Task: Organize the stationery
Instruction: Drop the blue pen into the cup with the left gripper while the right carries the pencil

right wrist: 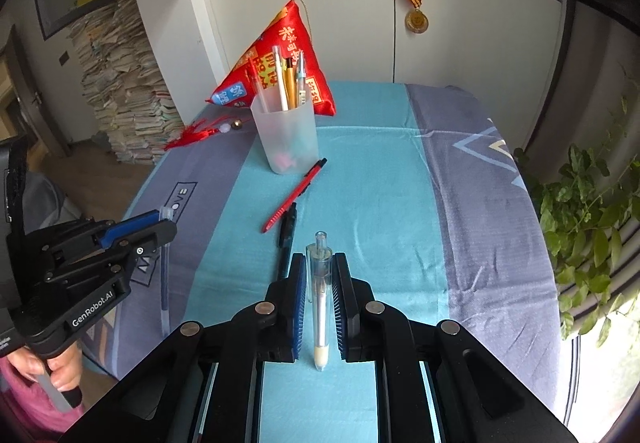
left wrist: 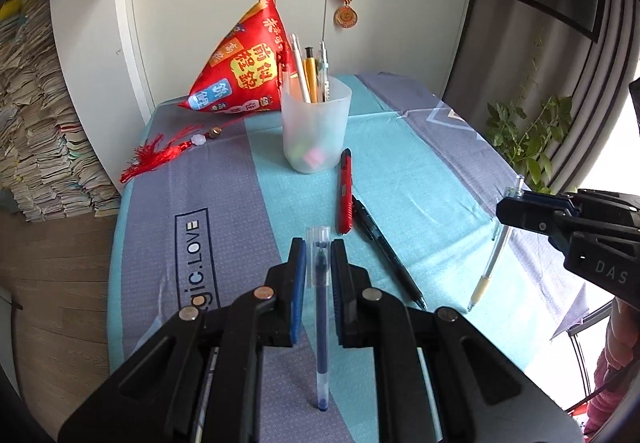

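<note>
Left wrist: left gripper (left wrist: 318, 255) fingers pinching blue pen (left wrist: 321, 307) at lower center; right gripper (right wrist: 319, 271) fingers pinching clear pen (right wrist: 321, 295).

Ahead of both tongs, bare cloth (right wrist: 372, 179) is free to the right of the cup (right wrist: 286, 135); red knife (right wrist: 294, 195) and black pen (right wrist: 286, 239) block the left.
</note>
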Motion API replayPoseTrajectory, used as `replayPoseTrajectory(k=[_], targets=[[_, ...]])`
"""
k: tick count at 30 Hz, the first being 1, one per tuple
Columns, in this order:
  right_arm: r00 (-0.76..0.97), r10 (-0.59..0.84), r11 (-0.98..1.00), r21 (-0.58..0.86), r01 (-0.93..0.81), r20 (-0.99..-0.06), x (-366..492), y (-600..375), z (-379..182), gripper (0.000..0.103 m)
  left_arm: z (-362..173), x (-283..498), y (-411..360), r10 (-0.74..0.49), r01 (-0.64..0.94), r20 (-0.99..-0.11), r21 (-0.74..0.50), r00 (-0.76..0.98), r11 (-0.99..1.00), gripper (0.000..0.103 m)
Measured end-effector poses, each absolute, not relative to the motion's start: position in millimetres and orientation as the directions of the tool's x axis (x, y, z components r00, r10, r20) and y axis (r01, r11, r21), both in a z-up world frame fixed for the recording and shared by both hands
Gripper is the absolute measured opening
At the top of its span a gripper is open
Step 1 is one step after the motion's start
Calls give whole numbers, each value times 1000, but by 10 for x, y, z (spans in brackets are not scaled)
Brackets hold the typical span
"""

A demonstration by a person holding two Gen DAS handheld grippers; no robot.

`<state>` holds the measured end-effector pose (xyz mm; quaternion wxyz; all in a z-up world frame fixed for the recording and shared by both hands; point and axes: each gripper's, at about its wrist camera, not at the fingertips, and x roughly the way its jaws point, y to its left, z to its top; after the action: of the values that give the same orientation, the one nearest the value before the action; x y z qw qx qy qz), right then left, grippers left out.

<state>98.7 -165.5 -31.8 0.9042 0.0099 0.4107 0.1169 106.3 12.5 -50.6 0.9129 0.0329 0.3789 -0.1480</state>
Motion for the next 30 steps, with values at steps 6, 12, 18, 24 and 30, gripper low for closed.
replayPoseTrajectory(k=[6, 12, 18, 24, 30], targets=[[652, 224, 973, 123, -197, -725, 959, -1668, -247, 13, -409, 1040, 161, -242, 287, -687, -50, 685, 956, 10], [673, 231, 971, 128, -200, -703, 929, -1685, -152, 13, -282, 1050, 187, -236, 284, -667, -39, 707, 958, 10], [612, 264, 964, 194, -180, -745, 1109, -1794, -292, 13, -252, 1041, 207, -240, 282, -657, -44, 715, 958, 10], [507, 223, 973, 221, -64, -833, 1529, -1958, -682, 14, -251, 1041, 218, -247, 282, -652, -53, 717, 958, 10], [454, 178, 983, 176, -48, -873, 1842, -1896, -841, 15, -235, 1047, 214, -260, 296, -646, -55, 718, 954, 10]])
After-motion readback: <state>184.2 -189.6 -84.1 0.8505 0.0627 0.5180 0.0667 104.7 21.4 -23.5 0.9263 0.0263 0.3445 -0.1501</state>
